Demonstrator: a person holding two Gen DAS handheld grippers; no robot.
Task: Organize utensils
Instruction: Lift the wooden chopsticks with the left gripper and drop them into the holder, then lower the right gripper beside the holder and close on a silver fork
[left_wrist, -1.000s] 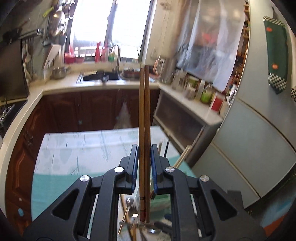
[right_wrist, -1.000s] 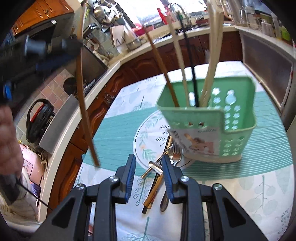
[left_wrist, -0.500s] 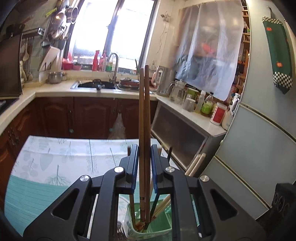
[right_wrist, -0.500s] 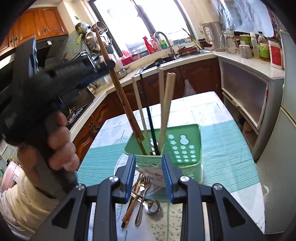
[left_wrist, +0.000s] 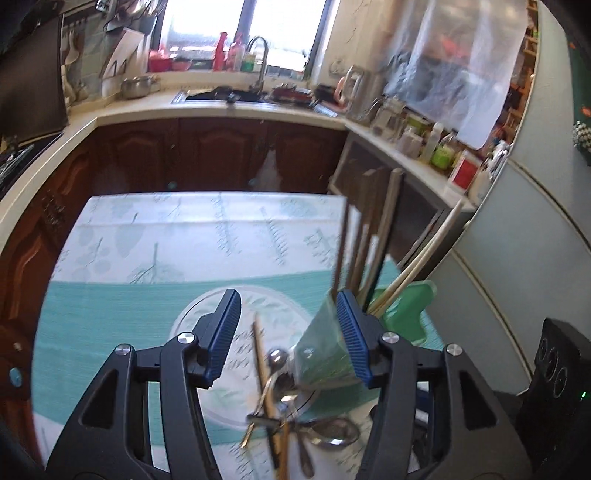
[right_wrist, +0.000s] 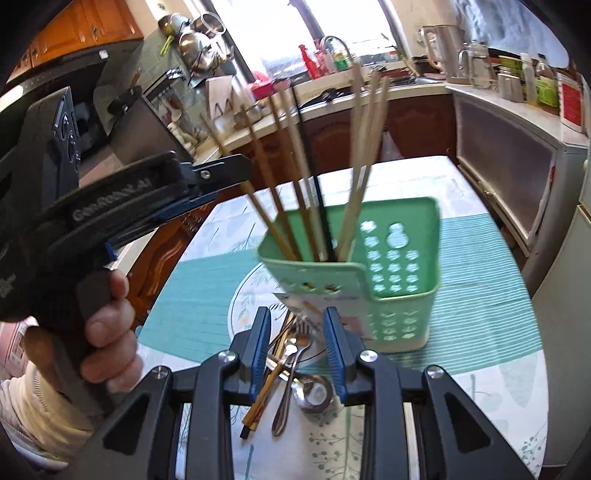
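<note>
Above the plate (left_wrist: 221, 369), the left gripper (left_wrist: 288, 336) is wide open and empty; the right gripper (right_wrist: 297, 354), half open, holds nothing. Chopsticks (right_wrist: 295, 184) stand in the green basket (right_wrist: 399, 280). The next move, I think, is to pick a spoon (right_wrist: 310, 391) from the pile.

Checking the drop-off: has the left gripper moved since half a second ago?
Yes. The left gripper has opened and pulled back to the left of the green plastic utensil basket, leaving the brown wooden chopsticks inside.
</note>
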